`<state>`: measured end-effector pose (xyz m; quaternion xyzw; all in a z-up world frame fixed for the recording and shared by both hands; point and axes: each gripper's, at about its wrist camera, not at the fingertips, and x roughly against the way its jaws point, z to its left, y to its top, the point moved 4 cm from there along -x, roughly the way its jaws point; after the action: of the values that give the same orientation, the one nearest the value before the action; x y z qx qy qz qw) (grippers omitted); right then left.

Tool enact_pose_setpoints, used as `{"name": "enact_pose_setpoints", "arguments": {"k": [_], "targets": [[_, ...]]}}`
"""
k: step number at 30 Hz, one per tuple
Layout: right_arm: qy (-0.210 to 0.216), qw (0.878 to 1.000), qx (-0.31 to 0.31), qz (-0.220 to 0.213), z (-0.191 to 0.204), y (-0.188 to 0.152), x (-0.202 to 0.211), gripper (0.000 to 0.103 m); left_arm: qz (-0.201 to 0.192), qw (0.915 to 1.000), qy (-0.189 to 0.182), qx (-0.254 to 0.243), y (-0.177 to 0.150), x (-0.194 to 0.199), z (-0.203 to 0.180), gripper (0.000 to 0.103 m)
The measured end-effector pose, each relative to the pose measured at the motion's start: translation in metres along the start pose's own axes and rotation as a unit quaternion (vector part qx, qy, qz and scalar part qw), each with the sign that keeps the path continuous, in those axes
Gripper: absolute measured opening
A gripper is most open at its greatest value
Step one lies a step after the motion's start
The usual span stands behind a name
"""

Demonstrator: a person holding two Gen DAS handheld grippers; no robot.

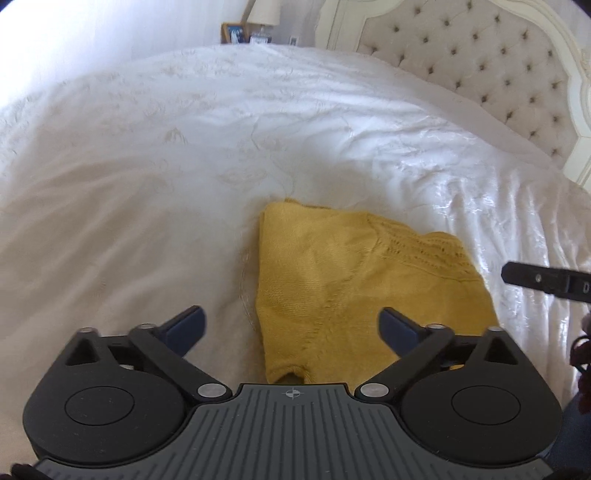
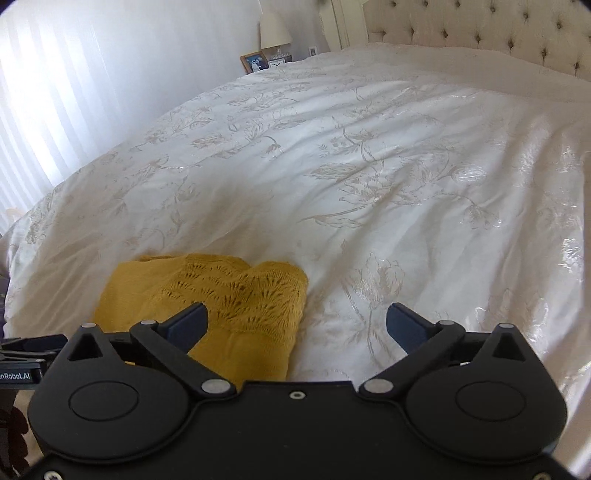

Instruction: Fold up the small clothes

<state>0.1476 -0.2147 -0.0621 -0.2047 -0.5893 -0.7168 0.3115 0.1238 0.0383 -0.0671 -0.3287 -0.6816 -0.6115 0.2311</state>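
Observation:
A small mustard-yellow knitted garment (image 1: 354, 280) lies folded on the white bedspread (image 1: 184, 166). It also shows in the right wrist view (image 2: 221, 295), with a lacy openwork band on top. My left gripper (image 1: 291, 325) is open and empty, above the garment's near left edge. My right gripper (image 2: 297, 325) is open and empty, over the garment's right edge, its left finger above the cloth. A part of the right gripper shows at the right edge of the left wrist view (image 1: 546, 278).
A tufted cream headboard (image 1: 498, 66) stands at the far right of the bed. A nightstand with a lamp (image 2: 275, 29) and a picture frame (image 2: 255, 62) stands behind the bed. A bright curtained window (image 2: 55, 92) is on the left.

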Motion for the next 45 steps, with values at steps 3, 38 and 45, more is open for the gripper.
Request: {"name": "enact_pose_setpoints", "arguments": {"k": [3, 38, 45], "targets": [[-0.022, 1.000, 0.004, -0.001, 0.005, -0.009, 0.021, 0.102, -0.011, 0.9999, 0.008, -0.005, 0.000, 0.020, -0.009, 0.103], [-0.108, 0.989, -0.002, 0.100, 0.044, -0.094, 0.095, 0.102, 0.086, 0.9881, 0.128, 0.002, -0.067, 0.085, -0.033, 0.102], [-0.107, 0.986, -0.001, 0.131, 0.048, -0.098, 0.086, 0.102, 0.098, 0.9852, 0.140, 0.006, -0.071, 0.079, -0.025, 0.102]]}}
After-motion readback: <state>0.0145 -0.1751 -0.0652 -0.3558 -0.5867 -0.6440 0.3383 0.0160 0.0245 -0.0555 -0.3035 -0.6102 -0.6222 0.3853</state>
